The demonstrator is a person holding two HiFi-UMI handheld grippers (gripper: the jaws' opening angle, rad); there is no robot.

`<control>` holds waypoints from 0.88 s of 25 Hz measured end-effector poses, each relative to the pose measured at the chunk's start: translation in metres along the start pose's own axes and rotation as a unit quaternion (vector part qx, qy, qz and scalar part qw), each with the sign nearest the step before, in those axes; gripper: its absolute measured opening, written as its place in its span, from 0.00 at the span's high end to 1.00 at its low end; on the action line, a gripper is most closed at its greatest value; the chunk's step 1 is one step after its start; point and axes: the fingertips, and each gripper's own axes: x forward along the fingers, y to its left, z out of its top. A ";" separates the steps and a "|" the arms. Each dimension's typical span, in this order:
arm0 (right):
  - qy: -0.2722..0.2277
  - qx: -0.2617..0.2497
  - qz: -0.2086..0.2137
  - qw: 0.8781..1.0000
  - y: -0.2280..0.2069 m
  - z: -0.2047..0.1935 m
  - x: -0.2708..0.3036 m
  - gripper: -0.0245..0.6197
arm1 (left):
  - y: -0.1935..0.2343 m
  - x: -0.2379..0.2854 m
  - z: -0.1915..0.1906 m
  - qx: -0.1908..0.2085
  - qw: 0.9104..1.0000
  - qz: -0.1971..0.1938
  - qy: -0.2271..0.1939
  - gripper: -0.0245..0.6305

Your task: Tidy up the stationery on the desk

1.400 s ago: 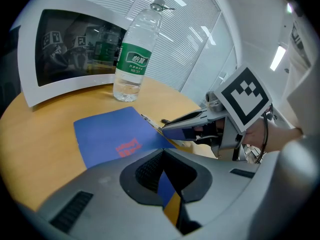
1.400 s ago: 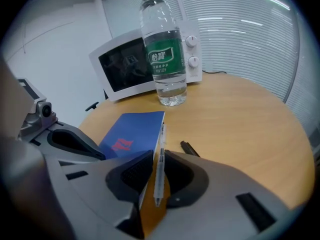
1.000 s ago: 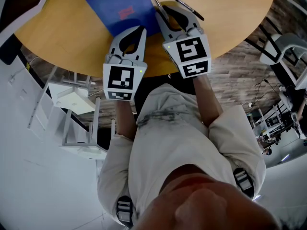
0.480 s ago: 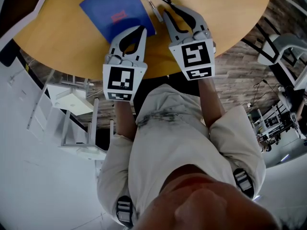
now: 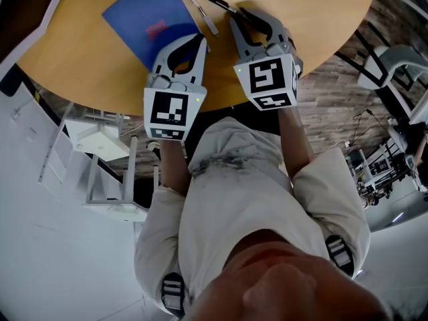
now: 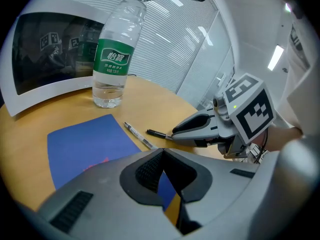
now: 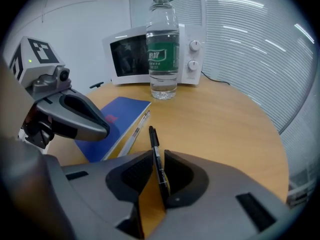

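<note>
Black pen (image 7: 152, 136) is pinched tight between the right gripper's (image 7: 158, 153) jaws, at the wooden desk (image 7: 225, 119). Left gripper (image 6: 161, 151) is squeezed closed, holding nothing, over the blue notebook (image 6: 85, 141). Clear pen (image 6: 139, 135) lies just beside that notebook.

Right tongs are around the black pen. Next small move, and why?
Probably a short straight lift. The right tongs look shut on the black pen near one end, while its far end seems to rest on the desk. The clear pen and blue notebook lie close on its left, so dragging sideways could knock them.
</note>
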 end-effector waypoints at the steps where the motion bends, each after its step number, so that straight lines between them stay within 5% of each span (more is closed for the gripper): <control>1: 0.004 -0.002 0.002 1.000 0.000 -0.002 0.001 0.77 | 0.000 0.001 0.000 0.001 1.000 -0.001 0.001 0.95; 22: 0.003 0.045 0.018 0.999 0.000 0.015 0.016 0.81 | 0.016 -0.005 0.002 -0.010 1.000 0.006 -0.002 0.95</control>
